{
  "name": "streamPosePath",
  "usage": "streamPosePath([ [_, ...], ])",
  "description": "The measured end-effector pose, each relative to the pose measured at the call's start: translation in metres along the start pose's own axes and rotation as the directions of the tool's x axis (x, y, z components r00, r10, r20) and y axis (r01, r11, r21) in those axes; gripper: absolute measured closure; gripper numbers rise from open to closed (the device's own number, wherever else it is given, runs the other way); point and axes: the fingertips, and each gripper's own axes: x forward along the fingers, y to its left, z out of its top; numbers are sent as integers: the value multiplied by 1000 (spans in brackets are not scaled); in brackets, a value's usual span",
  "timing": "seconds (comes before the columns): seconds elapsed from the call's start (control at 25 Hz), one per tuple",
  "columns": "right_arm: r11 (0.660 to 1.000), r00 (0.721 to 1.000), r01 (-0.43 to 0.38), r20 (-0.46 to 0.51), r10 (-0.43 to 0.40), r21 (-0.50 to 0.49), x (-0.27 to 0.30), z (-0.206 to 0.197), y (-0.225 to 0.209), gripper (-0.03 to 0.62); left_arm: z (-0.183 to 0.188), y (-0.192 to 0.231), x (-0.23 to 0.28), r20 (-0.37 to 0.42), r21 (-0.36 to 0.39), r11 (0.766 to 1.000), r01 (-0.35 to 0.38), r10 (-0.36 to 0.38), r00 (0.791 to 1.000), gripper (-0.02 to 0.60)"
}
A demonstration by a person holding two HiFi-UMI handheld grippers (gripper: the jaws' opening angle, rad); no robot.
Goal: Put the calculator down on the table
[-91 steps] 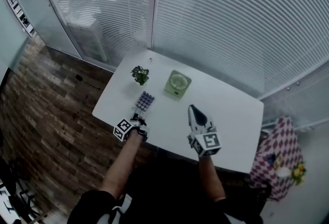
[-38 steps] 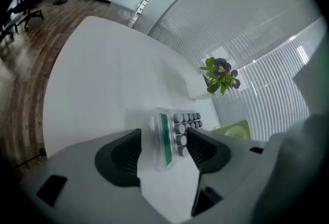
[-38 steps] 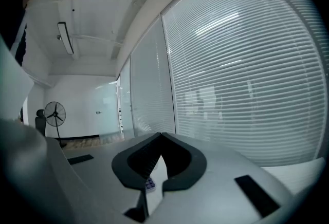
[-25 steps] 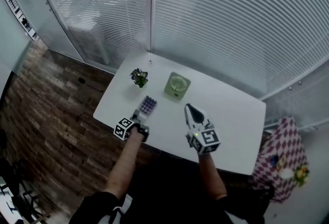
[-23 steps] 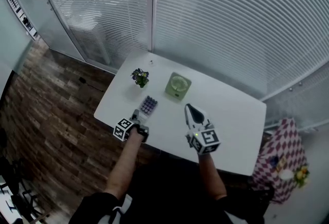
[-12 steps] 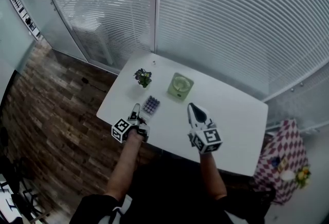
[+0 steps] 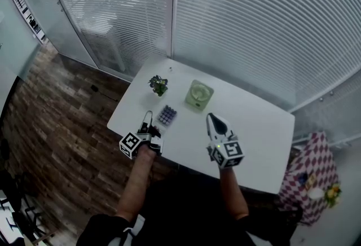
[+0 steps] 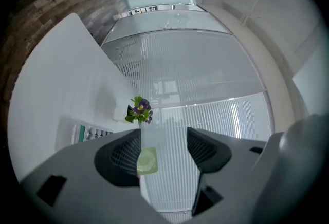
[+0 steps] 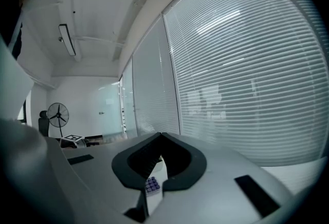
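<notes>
The calculator (image 7: 167, 115), small with rows of purple keys, lies flat on the white table (image 7: 254, 126). My left gripper (image 7: 148, 119) hovers just left of it near the table's front edge, apart from it. In the left gripper view the left gripper (image 8: 163, 138) is open with nothing between its fingers, and the calculator (image 8: 87, 133) shows at the lower left. My right gripper (image 7: 211, 118) is over the table's middle, pointing away from me. In the right gripper view the right gripper (image 9: 160, 137) is shut and empty, with the calculator (image 9: 151, 185) seen below its jaws.
A small potted plant (image 7: 158, 84) with purple flowers stands behind the calculator. A pale green square object (image 7: 199, 95) lies to its right. Blind-covered glass walls rise behind the table. A checkered stool (image 7: 304, 174) stands at the right, and brick-patterned floor lies at the left.
My left gripper has drawn back and to the left, away from the calculator, which stays lying on the table. The right gripper has hardly moved.
</notes>
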Motion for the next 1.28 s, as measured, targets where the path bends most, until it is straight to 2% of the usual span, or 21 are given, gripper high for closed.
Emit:
streamPosePath([
  [0.24, 999, 999, 38, -12, -38, 4, -2, 4, -7, 588, 3, -20, -5, -5, 11, 999, 48, -48, 999, 321],
  [0.44, 1000, 999, 7, 51, -6, -19, 3, -5, -10, 588, 2, -26, -8, -10, 5, 999, 53, -53, 999, 321],
  [0.64, 999, 999, 47, -8, -47, 5, 2, -7, -13, 588, 4, -36, -8, -6, -19, 997, 78, -78, 997, 321],
  [0.84, 999, 999, 34, -7, -33, 16, 5, -11, -10, 588, 7, -37, -7, -9, -1, 997, 78, -78, 997, 321],
  [0.92, 999, 999, 35, -5, -35, 7, 6, -9, -11, 588, 9, -39, -7, -13, 59, 996, 62, -61, 998, 321],
  [0.96, 999, 999, 36, -7, -36, 3, 5, -9, -11, 588, 11, -39, -8, -15, 135, 990, 38, -36, 999, 321],
  [1.0, 999, 999, 34, -8, -34, 5, 5, -9, -11, 588, 13, -41, -9, -15, 238, 971, 11, -8, 1000, 321],
  [1.04, 1000, 1000, 30, -6, -30, 10, 5, -11, -11, 588, 16, -45, -11, -12, 349, 937, -11, 16, 1000, 321],
  [1.12, 1000, 1000, 22, 6, -22, 8, 5, -15, -11, 588, 20, -56, -14, -4, 540, 841, -26, 34, 999, 321],
  [1.2, 1000, 1000, 20, 5, -20, 10, 4, -16, -11, 588, 21, -70, -16, 3, 688, 725, -20, 24, 1000, 321],
  [1.28, 1000, 1000, 21, 6, -21, 17, 5, -13, -11, 588, 21, -89, -18, 11, 816, 578, -12, 5, 1000, 321],
])
